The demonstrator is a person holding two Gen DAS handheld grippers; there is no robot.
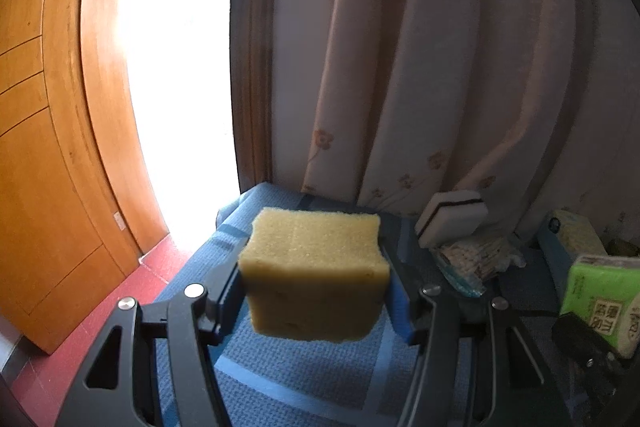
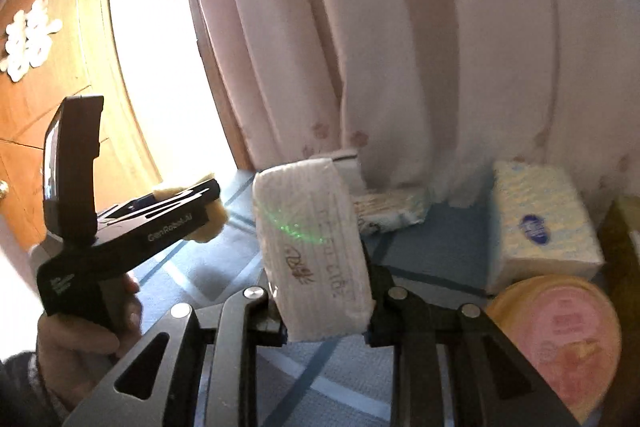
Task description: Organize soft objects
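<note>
Left wrist view, nearest: a yellow block-shaped foam sponge (image 1: 316, 275) is pinched at its two sides between the black fingers of the left gripper (image 1: 316, 291) and is held clear above the blue checked cloth surface (image 1: 288, 379).
Left wrist view, middle right: a green plastic-wrapped tissue pack (image 1: 600, 295) is seen at the right edge, with a flat packet in clear wrapping (image 1: 476, 259) lying on the cloth further back.
Left wrist view, behind: a white sponge with a black stripe (image 1: 452, 217) is leaned on top of that packet, at the foot of a pale pink flowered curtain (image 1: 400, 67).
Left wrist view, far left: an orange wooden door (image 1: 60, 147) is seen beside a bright, washed-out opening.
Right wrist view, nearest: a white soft pack with handwriting on it (image 2: 316, 251) is clamped, tilted, between the fingers of the right gripper (image 2: 324, 311).
Right wrist view, lower right: a round pink-lidded tub (image 2: 560, 339) is set just in front of a white and blue patterned tissue pack (image 2: 540, 223).
Right wrist view, left: the left gripper is seen from the side, gripped by the person's left hand (image 2: 80, 335), with the yellow sponge held in its tips.
Right wrist view, far: the striped sponge is partly hidden behind the handwritten pack, against the curtain.
</note>
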